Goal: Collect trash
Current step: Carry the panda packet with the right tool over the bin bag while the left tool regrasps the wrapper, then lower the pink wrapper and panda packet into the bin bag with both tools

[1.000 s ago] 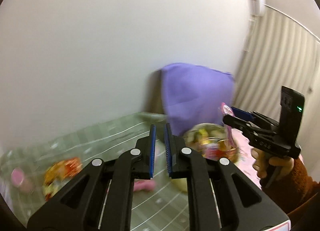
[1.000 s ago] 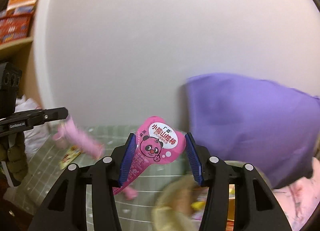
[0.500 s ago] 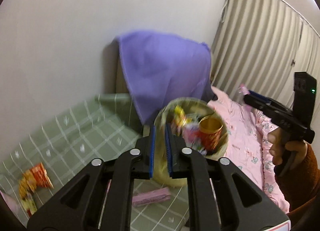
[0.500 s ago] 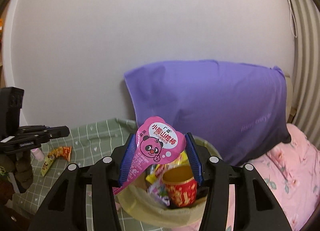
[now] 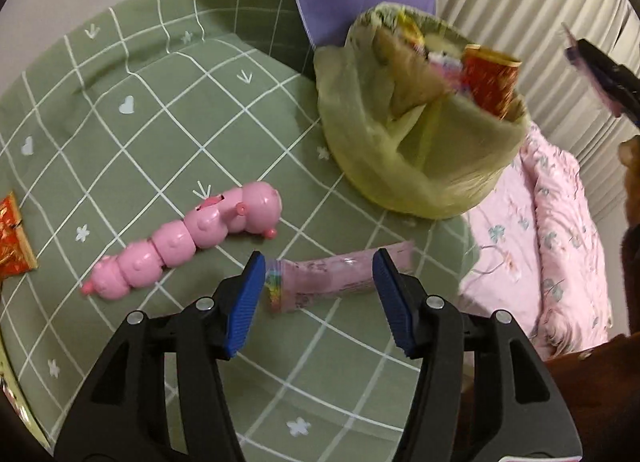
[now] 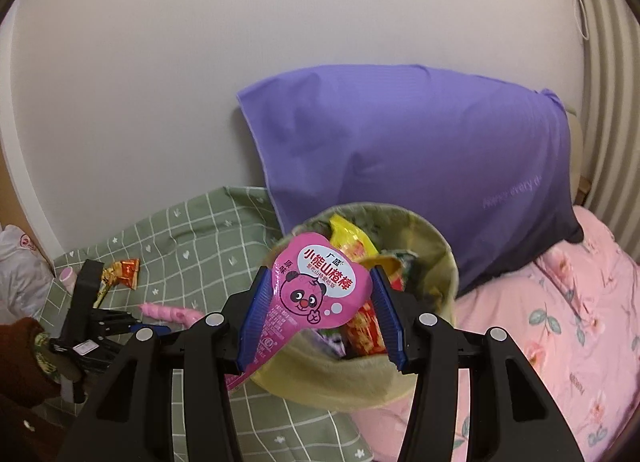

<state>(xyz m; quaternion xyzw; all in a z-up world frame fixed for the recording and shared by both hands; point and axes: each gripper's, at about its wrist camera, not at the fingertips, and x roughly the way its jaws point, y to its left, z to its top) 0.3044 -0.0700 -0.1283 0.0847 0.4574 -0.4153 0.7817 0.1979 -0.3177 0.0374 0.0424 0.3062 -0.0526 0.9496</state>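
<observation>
Trash is partly collected: the bin (image 6: 400, 378) on the bed already holds wrappers, the right gripper (image 6: 320, 314) hangs over it clamped on a pink bear wrapper (image 6: 316, 290), while the left gripper (image 5: 320, 302), fingers apart, straddles a pink packet (image 5: 340, 276) and a red wrapper (image 5: 14, 234) lies beyond.

left wrist: steep, close over green blanket (image 5: 168, 109) | right wrist: level toward wall | shared: trash bag (image 5: 420, 149)
</observation>
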